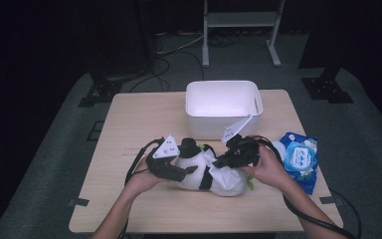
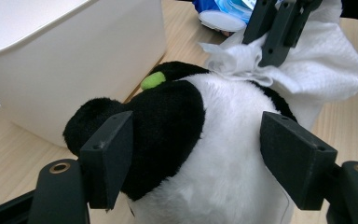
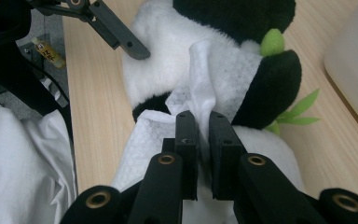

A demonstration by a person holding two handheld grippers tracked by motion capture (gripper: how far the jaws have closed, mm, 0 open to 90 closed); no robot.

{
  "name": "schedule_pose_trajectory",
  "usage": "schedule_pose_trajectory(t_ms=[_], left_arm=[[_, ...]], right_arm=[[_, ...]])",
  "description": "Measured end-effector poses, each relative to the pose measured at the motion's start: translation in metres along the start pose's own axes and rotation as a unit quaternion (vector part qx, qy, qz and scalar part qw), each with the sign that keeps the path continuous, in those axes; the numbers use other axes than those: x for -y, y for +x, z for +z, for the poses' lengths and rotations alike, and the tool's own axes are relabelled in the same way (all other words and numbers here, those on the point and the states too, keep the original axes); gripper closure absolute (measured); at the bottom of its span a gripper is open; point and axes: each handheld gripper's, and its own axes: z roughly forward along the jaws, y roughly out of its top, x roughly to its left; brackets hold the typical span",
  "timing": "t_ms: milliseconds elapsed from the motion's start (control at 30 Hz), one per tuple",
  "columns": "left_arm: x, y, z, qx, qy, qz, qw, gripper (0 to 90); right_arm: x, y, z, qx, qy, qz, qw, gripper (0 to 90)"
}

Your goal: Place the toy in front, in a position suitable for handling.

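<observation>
1. A plush panda lies on the wooden table, just in front of a white bin that stands toward the far side.
2. The left hand-held gripper straddles the panda; in the left gripper view its two pads stand either side of the black-and-white body. The left pad lies against the black fur, the right pad stands just clear of the white fur, so the jaws are released rather than clamped.
3. The right hand-held gripper is clenched on a white wipe, its jaws nearly together with a fold of the cloth pinched between them.
4. The wipe is draped over the panda's white body, touching it beside a black limb.
5. A small green piece sits on the panda next to the wipe, and green leaf shapes stick out beneath the black limb.
6. A blue pack of wipes lies on the table to the right of the panda, close to the person's right hand.
</observation>
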Motion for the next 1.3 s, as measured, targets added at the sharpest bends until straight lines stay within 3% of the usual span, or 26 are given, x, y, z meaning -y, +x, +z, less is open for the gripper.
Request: schedule_pose_trajectory(t_ms=[233,600,833,1300], left_arm=[[0.003,0.0,-0.002,-0.001,0.002,-0.002,1.0,26.7],[0.004,0.0,-0.005,0.0,0.009,-0.006,0.9999,26.7],[0.004,0.0,-0.005,0.001,0.011,-0.006,0.9999,26.7],[0.004,-0.001,-0.007,0.002,0.014,-0.004,0.9999,26.6]], right_arm=[[0.004,-0.002,-0.014,0.013,-0.008,0.002,0.9999,83.2],[0.026,-0.013,-0.04,0.043,-0.012,0.037,0.9983,83.1],[0.048,-0.024,-0.054,0.059,-0.015,0.068,0.9958,83.2],[0.077,-0.038,-0.079,0.087,-0.019,0.106,0.9904,83.2]])
